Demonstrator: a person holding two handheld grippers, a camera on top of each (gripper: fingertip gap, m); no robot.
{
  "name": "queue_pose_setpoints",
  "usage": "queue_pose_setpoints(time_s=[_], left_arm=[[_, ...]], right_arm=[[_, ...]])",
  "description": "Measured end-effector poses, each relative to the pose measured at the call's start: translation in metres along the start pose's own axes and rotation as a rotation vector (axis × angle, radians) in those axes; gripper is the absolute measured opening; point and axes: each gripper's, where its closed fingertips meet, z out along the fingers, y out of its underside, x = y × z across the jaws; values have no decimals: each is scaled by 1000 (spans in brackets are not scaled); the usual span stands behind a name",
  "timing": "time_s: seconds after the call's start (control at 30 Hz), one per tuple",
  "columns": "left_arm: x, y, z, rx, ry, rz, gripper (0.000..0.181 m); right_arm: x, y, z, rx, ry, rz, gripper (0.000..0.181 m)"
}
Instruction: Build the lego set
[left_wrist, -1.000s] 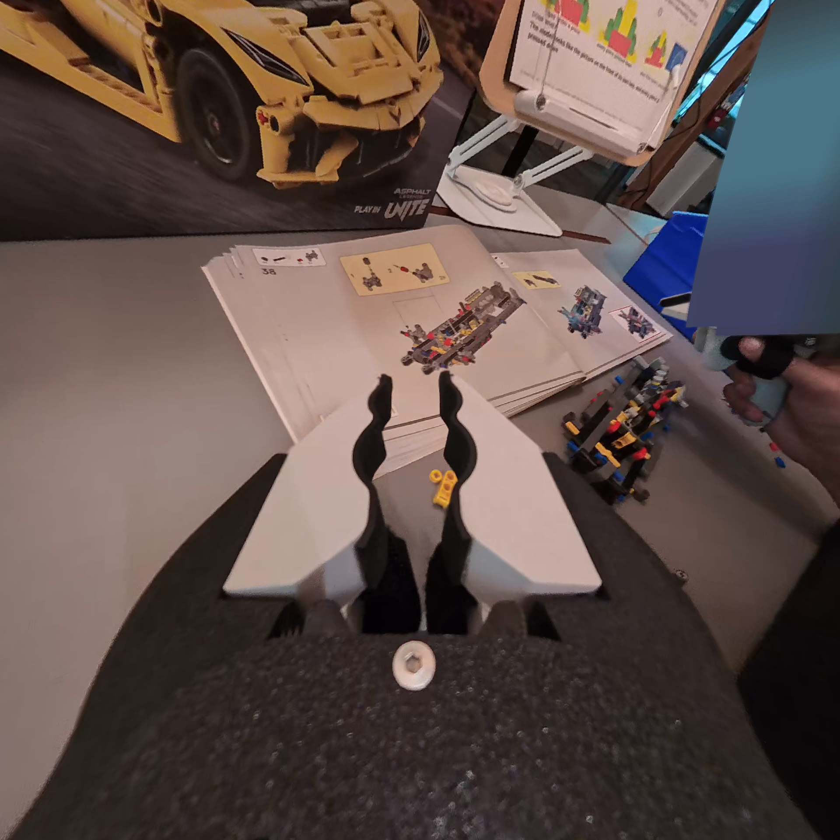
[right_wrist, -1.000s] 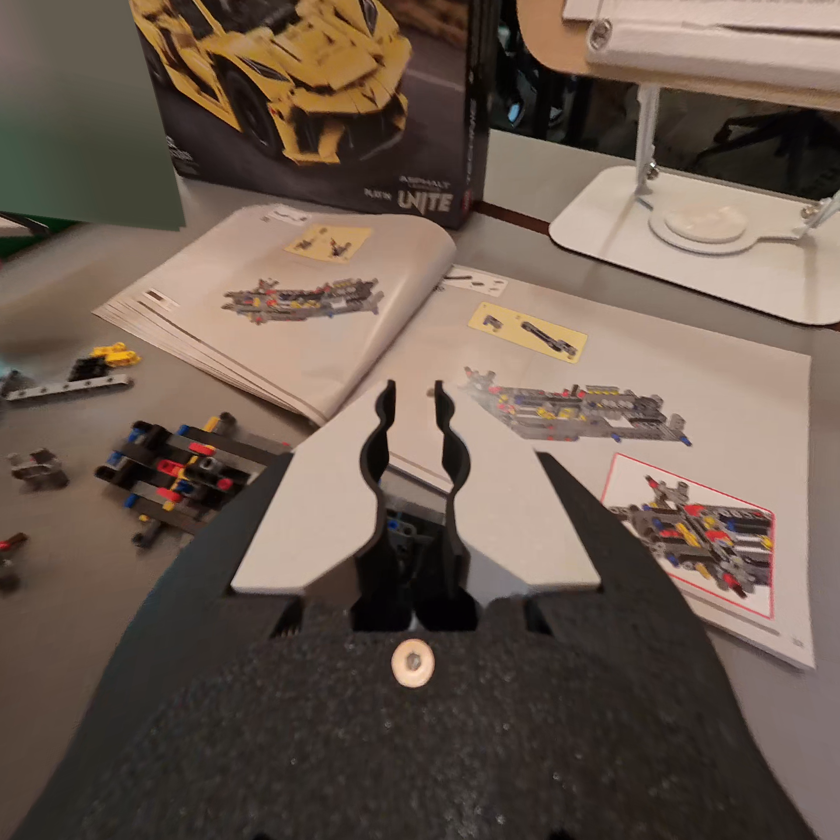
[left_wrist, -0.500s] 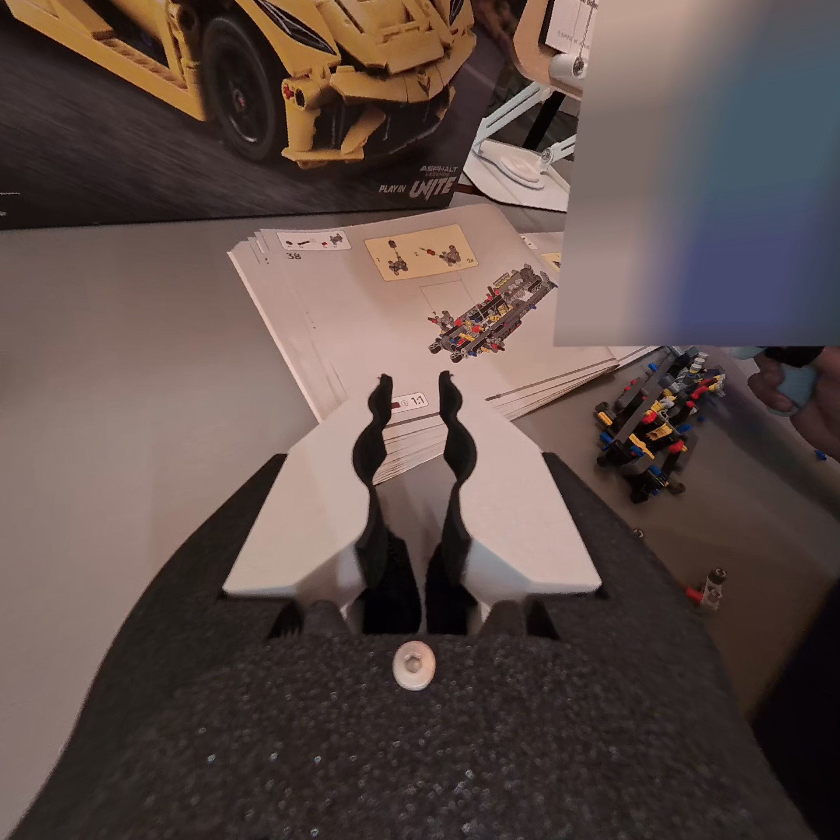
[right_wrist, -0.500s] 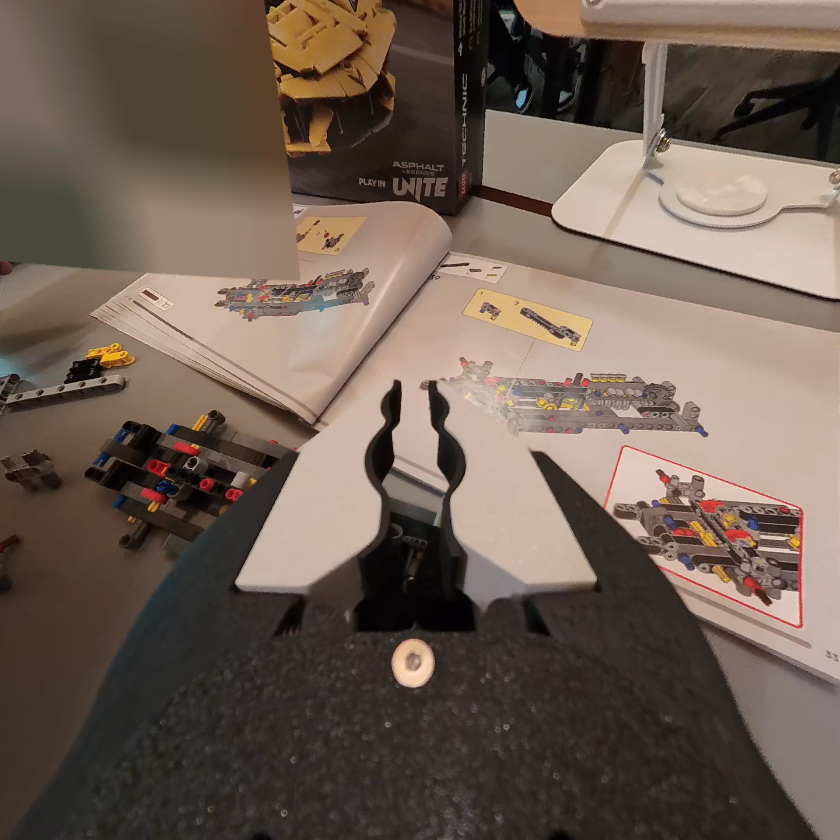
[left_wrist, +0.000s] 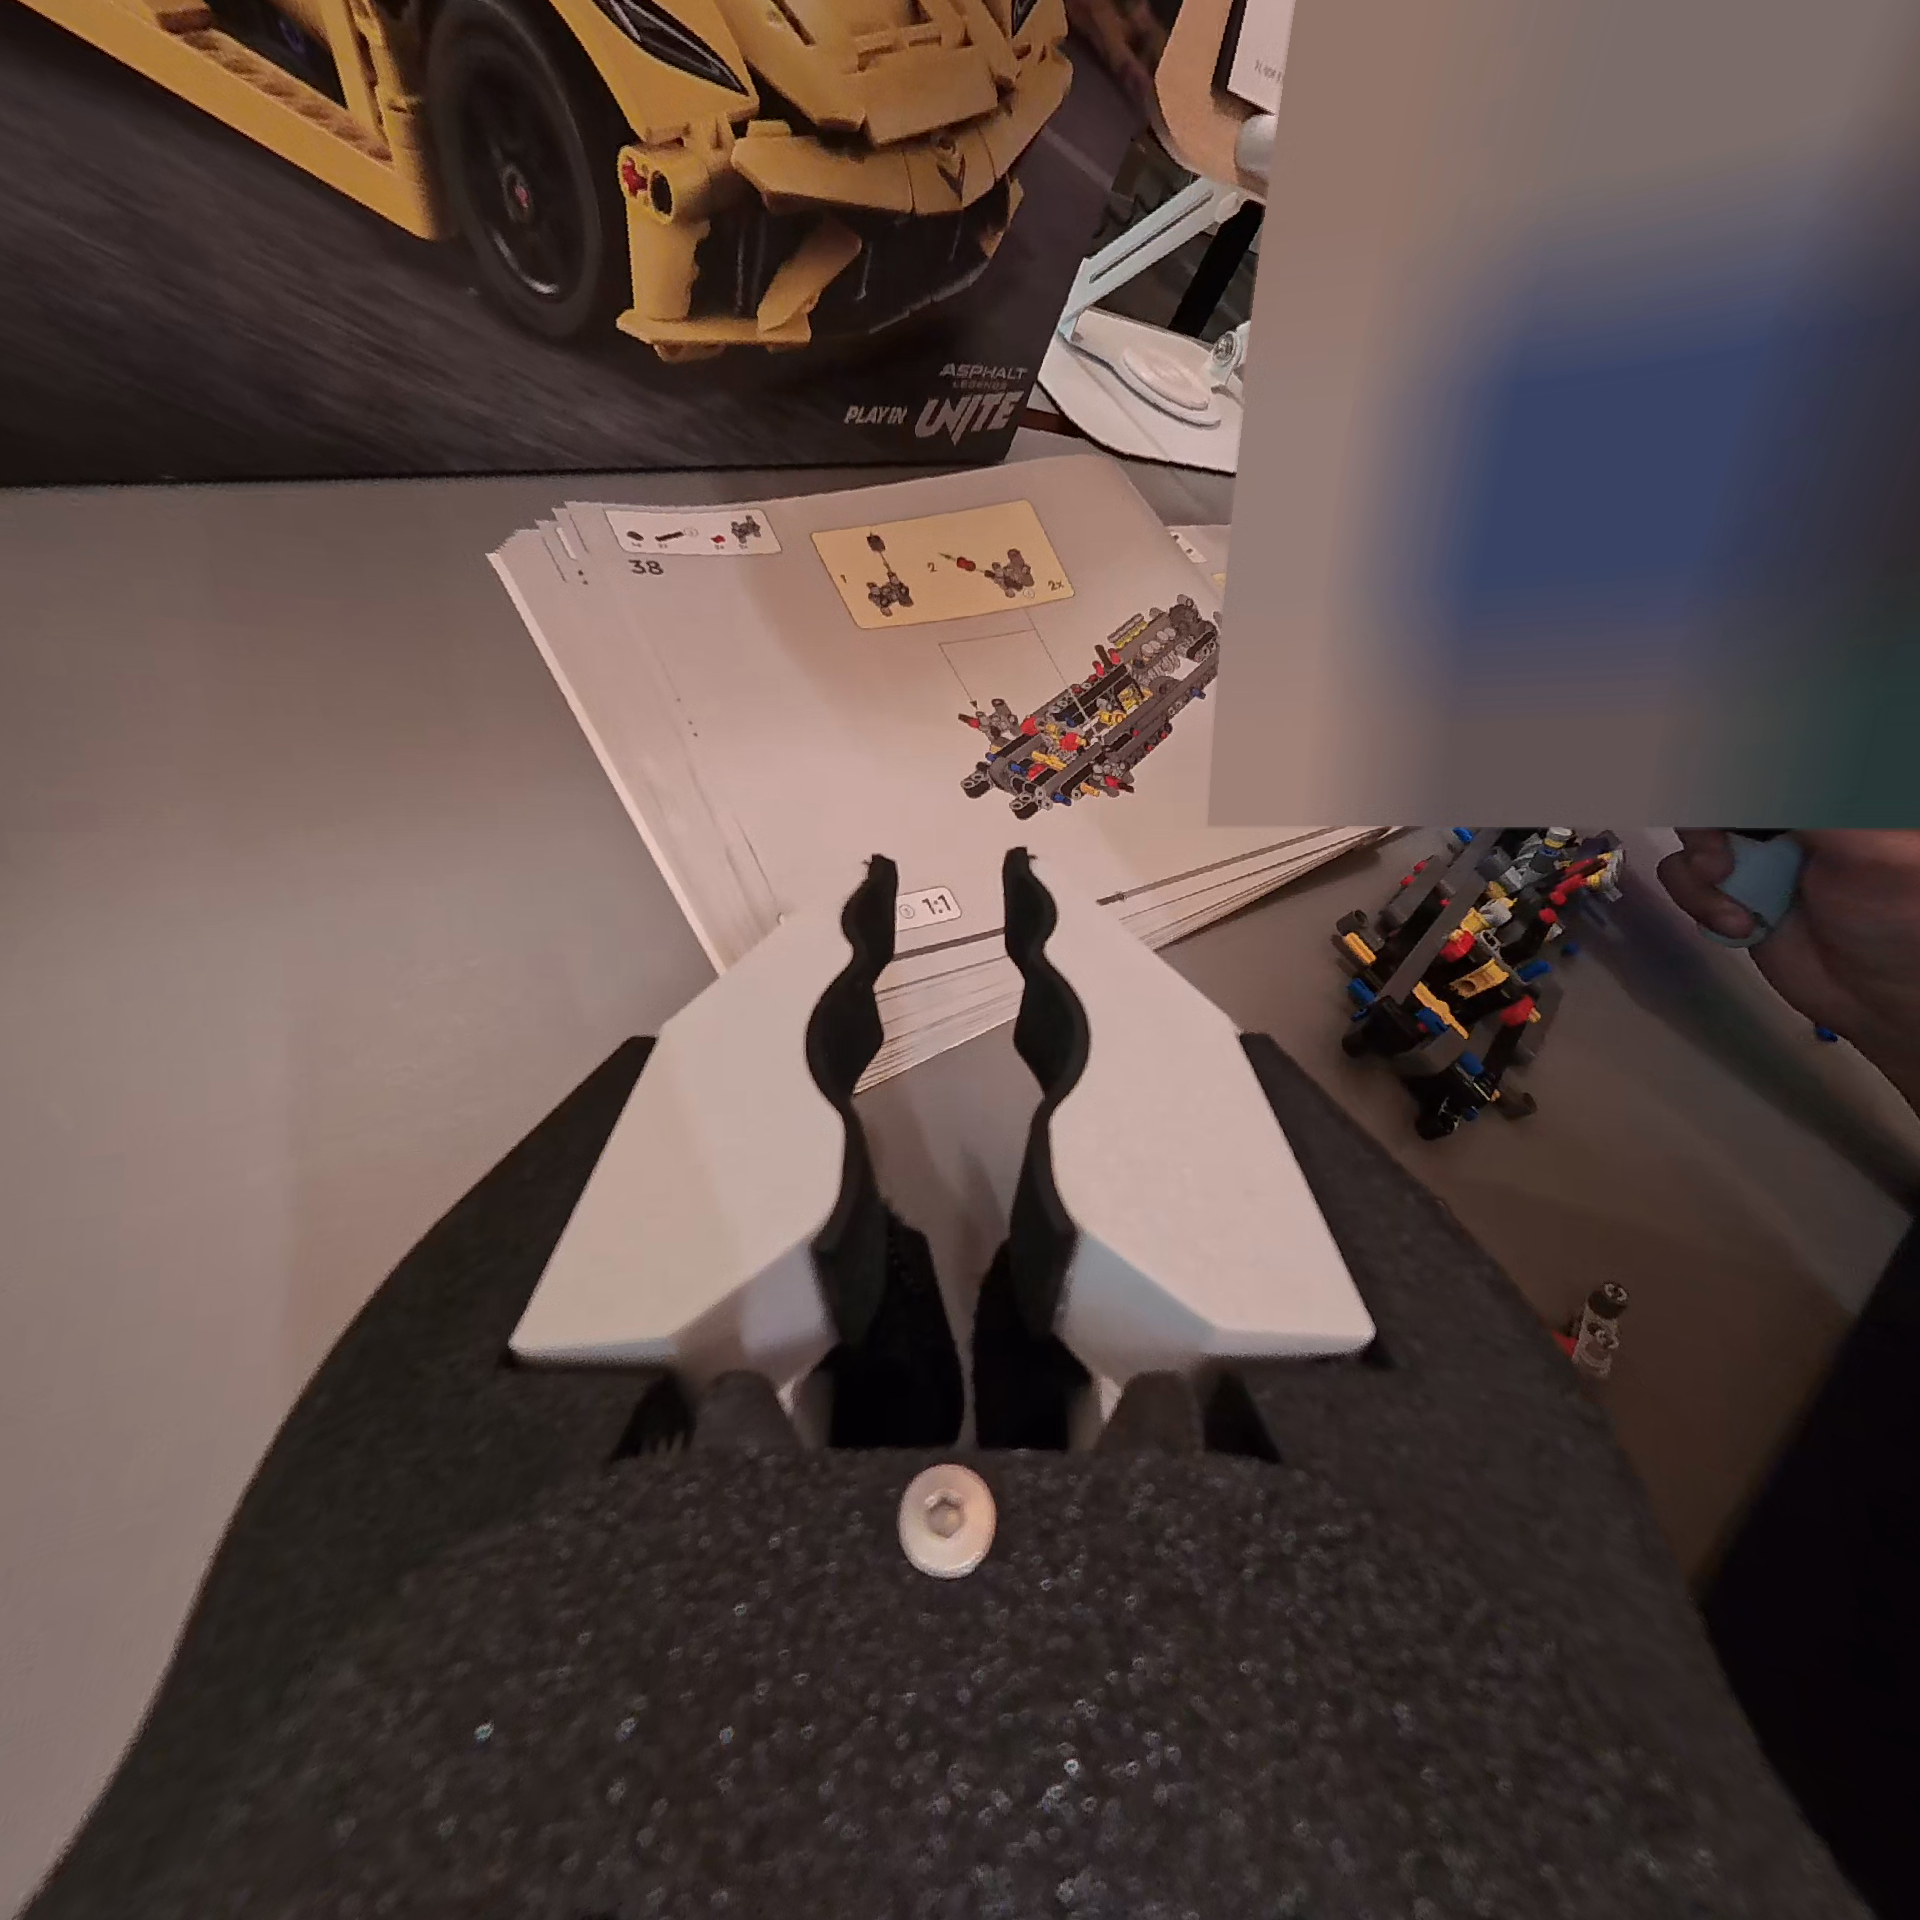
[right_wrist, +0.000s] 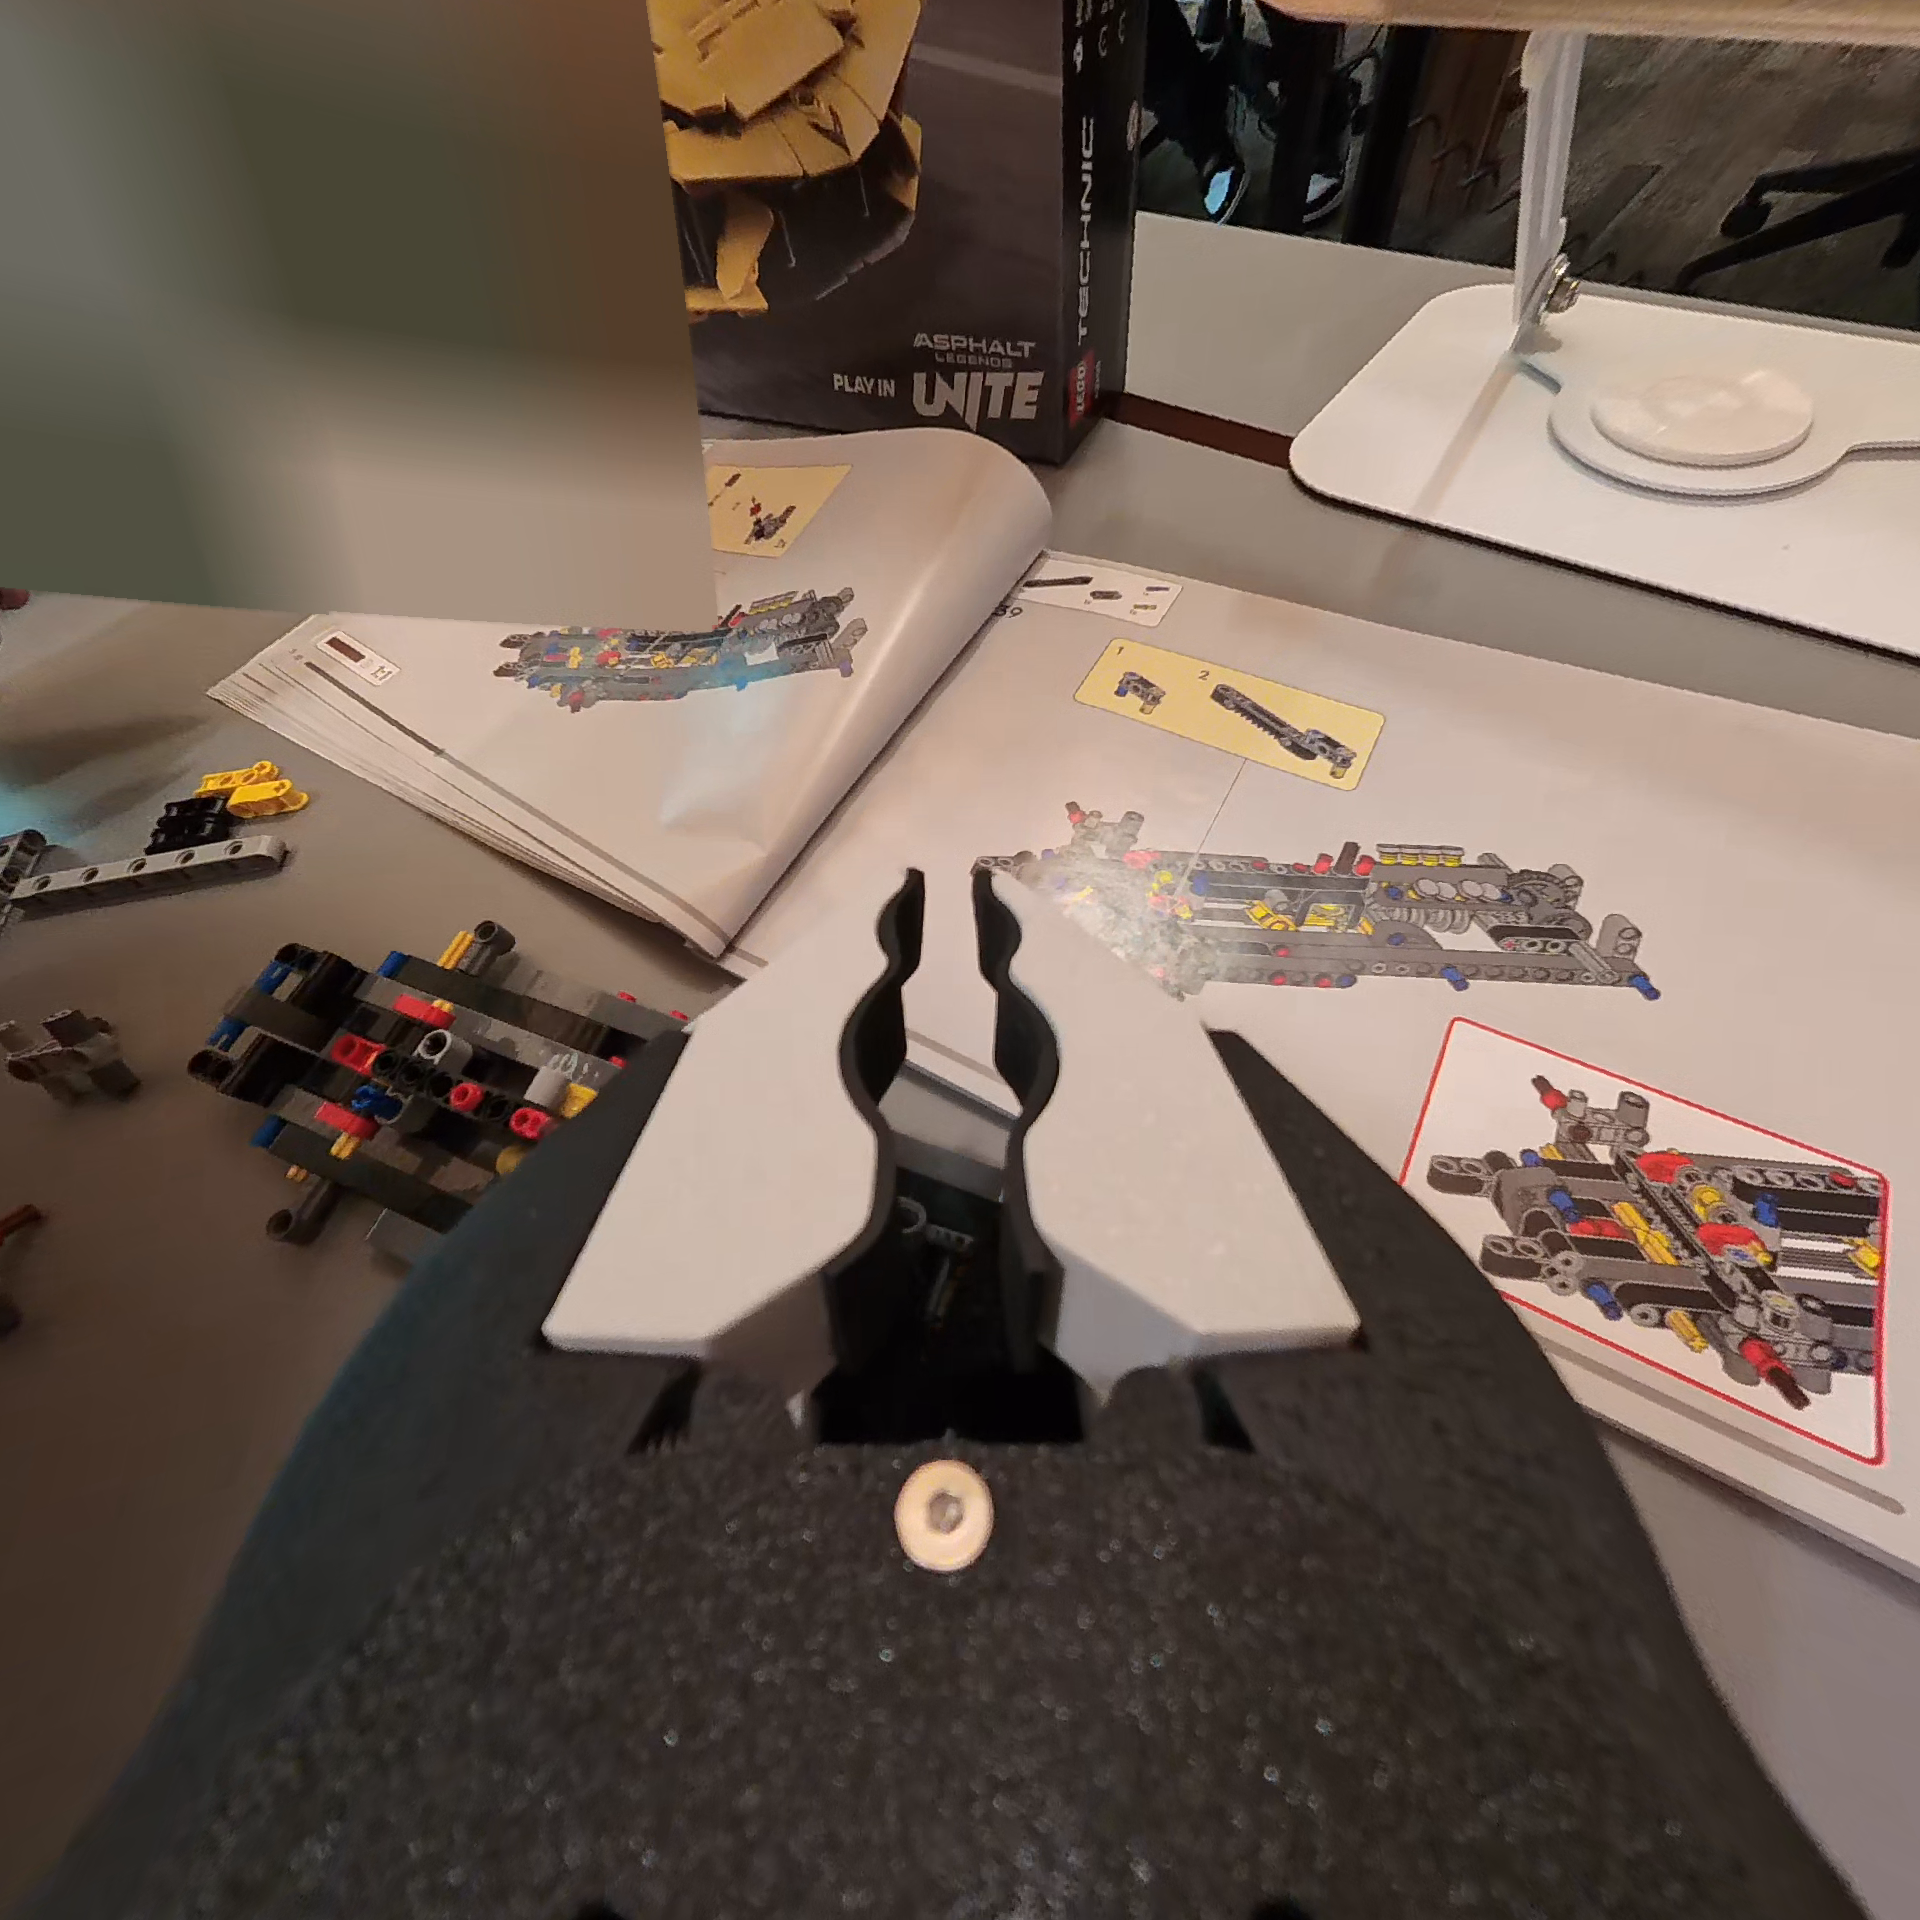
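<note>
The part-built chassis (right_wrist: 416, 1070), dark beams with red, blue and yellow pins, lies on the grey table left of my right gripper (right_wrist: 948, 883); it also shows in the left wrist view (left_wrist: 1455, 977). The right jaws stand only narrowly apart. A dark piece (right_wrist: 935, 1247) shows deep between them; I cannot tell if it is gripped or lies underneath. My left gripper (left_wrist: 951, 862) is open and empty, above the near edge of the open instruction booklet (left_wrist: 831, 675). The booklet's right page (right_wrist: 1351, 831) lies ahead of the right gripper.
The set's box (left_wrist: 468, 229) stands behind the booklet. A white stand base (right_wrist: 1610, 436) is at the back right. Loose parts lie at the left: yellow pieces (right_wrist: 249, 784), a long grey beam (right_wrist: 156, 873), a small grey piece (right_wrist: 68, 1049). A small pin (left_wrist: 1595, 1330) lies near the table's right edge. The gap from one gripper's tips to the other's is roughly 30 cm.
My left gripper has moved left and toward the box; the yellow piece seen between its jaws has left the view. My right jaws have narrowed while the gripper eased forward.
</note>
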Motion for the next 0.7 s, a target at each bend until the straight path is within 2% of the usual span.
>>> queue_pose_setpoints(time_s=[0.27,0.7], left_arm=[[3,0,-2,3,-10,28,18],[23,-3,-3,33,-33,208,18]], right_arm=[[-8,-12,-10,35,6,-53,7],[-66,-21,-17,76,-156,-98,7]])
